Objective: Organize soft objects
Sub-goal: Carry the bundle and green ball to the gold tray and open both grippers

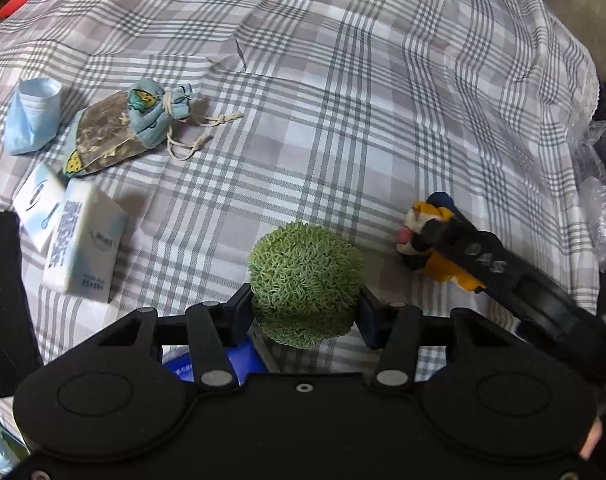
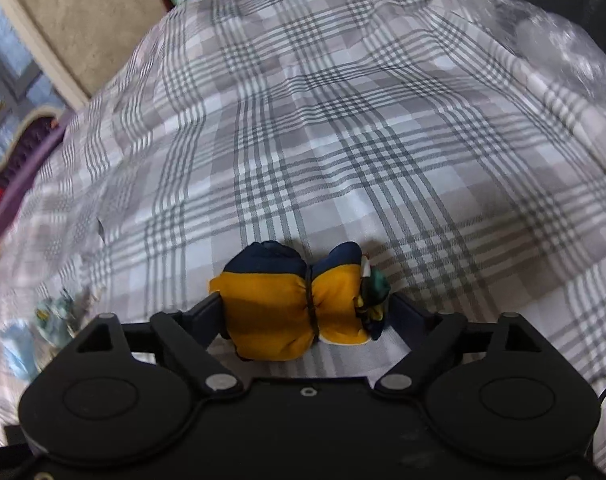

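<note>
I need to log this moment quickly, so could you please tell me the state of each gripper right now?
Left gripper: closed on the green ball.
Right gripper: open, with the yellow pouch between its fingers.

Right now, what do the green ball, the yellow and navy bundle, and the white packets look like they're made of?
Green ball: looks like soft rubbery or yarn-like loops, matte, going by its curly noodle surface.
Yellow and navy bundle: smooth woven cloth with a slight sheen, cinched by a dark band, puckered there.
White packets: probably thin glossy plastic wrap over tissues, with printed faces and soft corners.
</note>
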`<act>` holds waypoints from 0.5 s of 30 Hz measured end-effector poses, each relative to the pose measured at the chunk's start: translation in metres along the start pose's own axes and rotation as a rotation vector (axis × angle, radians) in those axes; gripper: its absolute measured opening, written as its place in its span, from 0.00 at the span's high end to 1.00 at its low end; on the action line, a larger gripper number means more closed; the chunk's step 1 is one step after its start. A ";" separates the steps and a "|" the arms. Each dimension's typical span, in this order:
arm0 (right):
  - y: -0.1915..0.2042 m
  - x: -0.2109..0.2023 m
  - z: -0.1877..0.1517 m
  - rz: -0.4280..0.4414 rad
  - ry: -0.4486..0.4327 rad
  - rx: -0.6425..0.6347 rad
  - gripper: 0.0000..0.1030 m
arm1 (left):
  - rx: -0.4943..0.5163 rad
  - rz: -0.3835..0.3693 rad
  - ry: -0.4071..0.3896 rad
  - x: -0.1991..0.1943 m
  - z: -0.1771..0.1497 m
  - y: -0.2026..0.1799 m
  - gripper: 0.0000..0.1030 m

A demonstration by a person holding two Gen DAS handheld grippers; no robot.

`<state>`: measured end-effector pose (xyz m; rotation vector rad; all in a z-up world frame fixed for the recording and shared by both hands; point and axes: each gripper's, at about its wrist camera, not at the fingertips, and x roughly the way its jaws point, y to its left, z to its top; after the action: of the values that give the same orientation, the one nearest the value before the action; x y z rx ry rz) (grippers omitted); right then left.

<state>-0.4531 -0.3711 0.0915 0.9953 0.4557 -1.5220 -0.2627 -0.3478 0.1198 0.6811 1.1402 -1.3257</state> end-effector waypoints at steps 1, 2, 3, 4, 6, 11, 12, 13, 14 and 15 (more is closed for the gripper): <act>0.001 0.002 0.000 -0.002 0.014 -0.021 0.13 | 0.000 0.001 -0.004 -0.003 -0.002 0.000 0.51; 0.002 0.005 -0.001 -0.006 0.028 -0.040 0.14 | 0.000 -0.001 -0.008 -0.006 -0.004 0.000 0.51; 0.003 0.007 -0.001 -0.012 0.036 -0.062 0.14 | -0.001 -0.007 -0.010 -0.009 -0.006 0.000 0.51; 0.005 0.008 -0.001 -0.015 0.040 -0.087 0.14 | -0.002 -0.015 -0.014 -0.012 -0.007 0.000 0.51; 0.006 0.008 -0.002 0.000 0.042 -0.120 0.29 | 0.001 -0.033 -0.028 -0.020 -0.011 0.000 0.51; 0.004 -0.001 0.002 0.030 0.051 -0.135 0.42 | -0.008 -0.034 -0.062 -0.033 -0.012 -0.001 0.51; 0.003 -0.003 0.003 0.029 0.052 -0.134 0.42 | -0.009 -0.039 -0.068 -0.036 -0.013 -0.001 0.51; 0.002 -0.006 0.003 0.025 0.050 -0.133 0.42 | -0.006 -0.042 -0.072 -0.040 -0.015 -0.002 0.51; 0.001 -0.009 0.003 0.021 0.048 -0.135 0.42 | -0.004 -0.041 -0.077 -0.043 -0.017 -0.001 0.51; 0.001 -0.011 0.003 0.020 0.046 -0.139 0.42 | -0.002 -0.039 -0.080 -0.046 -0.020 -0.001 0.51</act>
<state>-0.4541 -0.3663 0.1021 0.9256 0.5749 -1.4319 -0.2628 -0.3123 0.1551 0.6020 1.0944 -1.3728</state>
